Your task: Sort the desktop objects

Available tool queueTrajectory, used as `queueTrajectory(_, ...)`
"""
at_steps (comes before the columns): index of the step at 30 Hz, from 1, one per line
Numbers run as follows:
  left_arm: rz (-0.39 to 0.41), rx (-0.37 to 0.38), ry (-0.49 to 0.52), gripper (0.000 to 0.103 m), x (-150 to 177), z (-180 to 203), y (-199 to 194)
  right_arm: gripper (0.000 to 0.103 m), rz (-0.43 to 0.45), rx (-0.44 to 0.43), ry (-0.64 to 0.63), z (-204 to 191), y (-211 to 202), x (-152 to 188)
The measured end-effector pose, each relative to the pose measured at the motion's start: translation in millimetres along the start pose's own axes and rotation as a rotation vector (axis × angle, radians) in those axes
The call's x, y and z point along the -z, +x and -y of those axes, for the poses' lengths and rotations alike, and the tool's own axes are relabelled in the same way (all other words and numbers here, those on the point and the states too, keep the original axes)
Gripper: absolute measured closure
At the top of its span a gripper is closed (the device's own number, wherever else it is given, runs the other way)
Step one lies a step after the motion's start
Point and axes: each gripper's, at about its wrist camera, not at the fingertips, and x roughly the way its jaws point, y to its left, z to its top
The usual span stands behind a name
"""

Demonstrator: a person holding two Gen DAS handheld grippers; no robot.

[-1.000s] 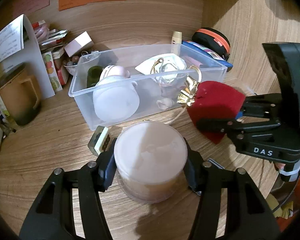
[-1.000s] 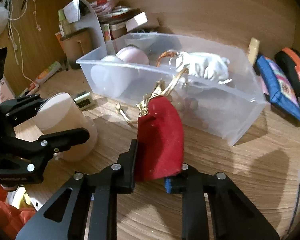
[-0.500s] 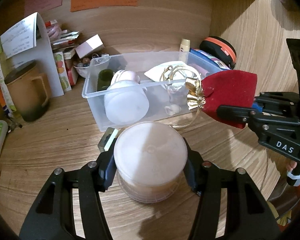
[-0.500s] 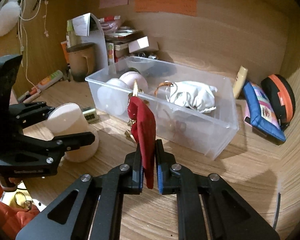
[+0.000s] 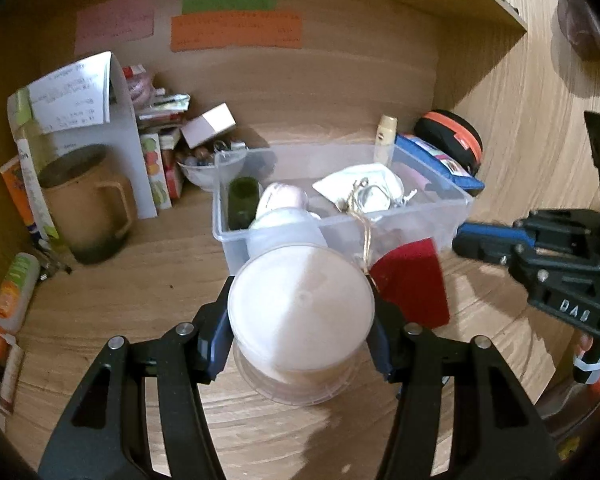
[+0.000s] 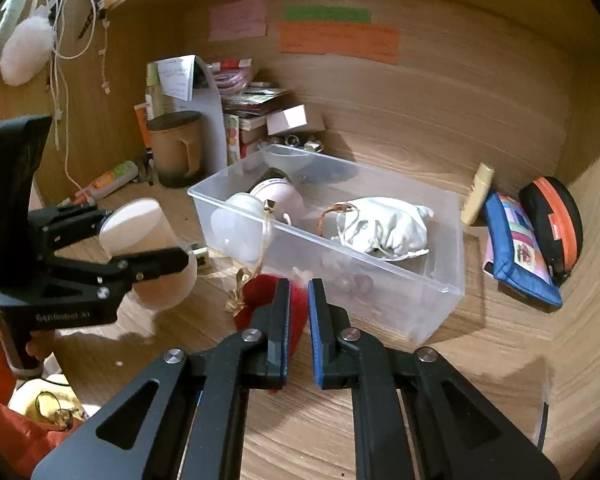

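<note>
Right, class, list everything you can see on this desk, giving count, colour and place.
storage bin: one, clear, mid-desk
cloth bag: one, white, inside bin
green cup: one, dark green, bin's left corner
drawstring pouch: one, red with gold cord, in front of bin
mug: one, tan, left of bin
zip pouch: one, blue, right of bin
round case: one, black and orange, far right
sticky notes: three, pink, green, orange, back wall
lidded tub: one, white, in left gripper
left gripper: one, black, shut on tub
right gripper: one, black, shut, by red pouch
</note>
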Motion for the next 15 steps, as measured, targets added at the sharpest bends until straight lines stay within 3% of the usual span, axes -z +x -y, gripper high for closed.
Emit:
queueTrajectory(6,0.008,-0.007,-0.008,0.047,-1,-4,-3,0.094,-0.086,-0.018,0.011,1,17,7)
queueTrajectory(9,0.005,-0.008,-0.011,0.047,0,-6,-2,0.071,-0.123,-0.043,0.057,8,25,11)
queueTrajectory(11,0.004,-0.008,-0.014,0.047,1,-7,-2,0.039,-0.135,-0.036,0.077,10,31,14)
queueTrajectory(15,0.002,-0.01,-0.017,0.047,4,-9,-2,0.038,-0.16,-0.041,0.084,8,46,13)
